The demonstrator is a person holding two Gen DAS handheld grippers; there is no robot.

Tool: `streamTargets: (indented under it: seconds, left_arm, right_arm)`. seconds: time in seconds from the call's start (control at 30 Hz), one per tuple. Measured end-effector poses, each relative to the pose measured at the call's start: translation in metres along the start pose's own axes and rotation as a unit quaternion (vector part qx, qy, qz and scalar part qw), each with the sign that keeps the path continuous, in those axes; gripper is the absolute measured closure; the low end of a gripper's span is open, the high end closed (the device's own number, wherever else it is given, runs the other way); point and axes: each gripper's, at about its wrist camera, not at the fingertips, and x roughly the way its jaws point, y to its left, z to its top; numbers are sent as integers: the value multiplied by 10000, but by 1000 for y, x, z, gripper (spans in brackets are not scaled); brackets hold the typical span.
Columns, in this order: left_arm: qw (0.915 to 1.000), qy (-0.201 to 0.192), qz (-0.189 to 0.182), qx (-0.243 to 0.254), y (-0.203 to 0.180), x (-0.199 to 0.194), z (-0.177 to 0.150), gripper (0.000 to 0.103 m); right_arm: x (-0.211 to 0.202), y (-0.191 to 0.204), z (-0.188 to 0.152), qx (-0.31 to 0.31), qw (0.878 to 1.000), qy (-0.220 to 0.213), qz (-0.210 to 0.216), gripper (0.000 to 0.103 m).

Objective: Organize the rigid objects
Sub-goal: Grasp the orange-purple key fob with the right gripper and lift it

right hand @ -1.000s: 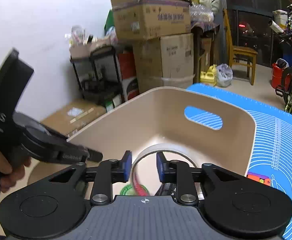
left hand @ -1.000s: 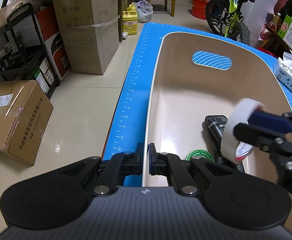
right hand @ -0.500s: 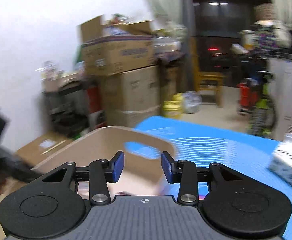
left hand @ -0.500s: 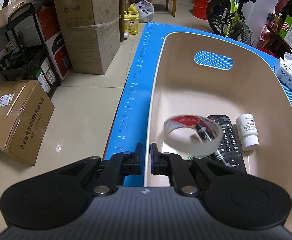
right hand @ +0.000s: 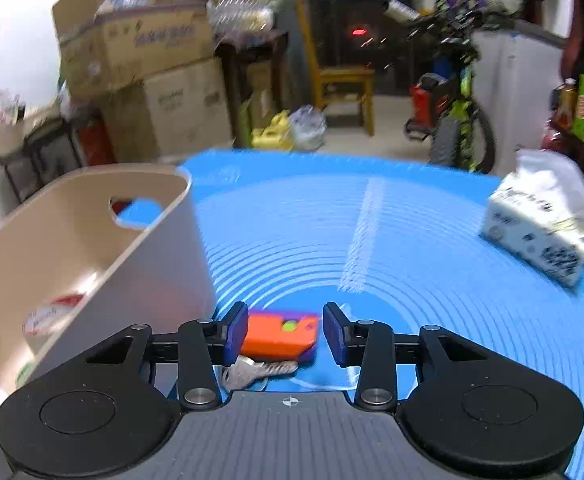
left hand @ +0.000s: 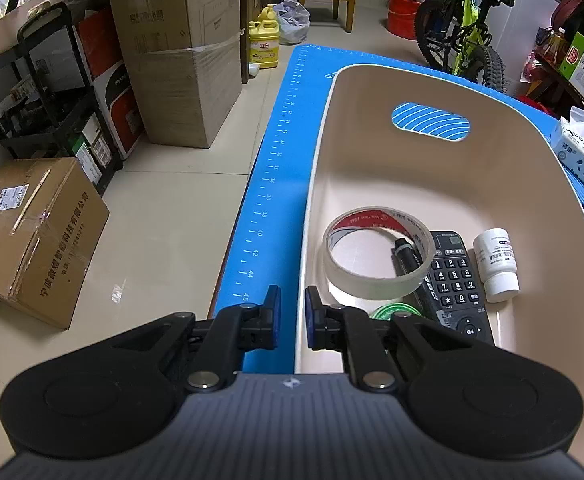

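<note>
1. The beige bin [left hand: 444,184] sits on the blue mat [left hand: 275,184]; a handle slot is cut in its far wall.
2. Inside, a tape roll [left hand: 378,252] lies flat near the left wall, its cream band open upward with red print on the inner core.
3. A black marker [left hand: 406,258] pokes through the roll's ring, its far end inside the ring.
4. A black remote [left hand: 454,276] lies just right of the roll, keypad up.
5. A white bottle [left hand: 496,266] lies on its side right of the remote, just beside it.
6. A green tin [left hand: 396,312] shows partly at the near end, under the roll's edge.
7. The left gripper [left hand: 292,312] straddles the bin's near-left rim; its jaws are opening, a narrow gap only, and the pads do not press the wall.
8. The right gripper [right hand: 285,334] hangs over the mat right of the bin, jaws opening about halfway and holding nothing.
9. An orange block [right hand: 279,334] with a purple edge and a green dot lies on the mat between those fingers, apart from both pads.
10. A silver key [right hand: 251,370] lies just nearer than the block.
11. A tissue pack [right hand: 540,220] rests at the mat's far right.
</note>
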Motion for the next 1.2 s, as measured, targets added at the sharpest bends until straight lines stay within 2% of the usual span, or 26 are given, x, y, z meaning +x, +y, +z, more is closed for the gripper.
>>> streamTargets:
  seconds: [0.1, 0.23, 0.37, 0.63, 0.87, 0.97, 1.03, 1.2]
  left_arm:
    - [10000, 3, -31, -14, 2, 0, 0, 87]
    - [10000, 3, -56, -20, 3, 0, 0, 87]
    - [10000, 9, -85, -43, 4, 0, 0, 87]
    - [9999, 15, -102, -62, 6, 0, 1, 87]
    - [10000, 12, -67, -57, 6, 0, 1, 87]
    - [10000, 12, -51, -56, 5, 0, 0, 87]
    - [10000, 13, -32, -49, 3, 0, 0, 87]
    - [10000, 17, 0, -31, 1, -1, 0, 87]
  right_arm:
    - [10, 7, -6, -232, 9997, 58, 35, 32]
    - [18, 18, -13, -569, 9982, 148, -89, 30]
    - [30, 16, -10, -581, 9978, 264, -158, 27]
    - [38, 9, -15, -662, 9972, 351, 45, 22]
    - [44, 13, -20, -987, 9947, 269, 50, 22]
    - [49, 10, -18, -1128, 9933, 242, 38, 14]
    - [54, 6, -15, -1077, 9938, 277, 72, 11]
    - [58, -1, -17, -982, 9947, 142, 258, 12]
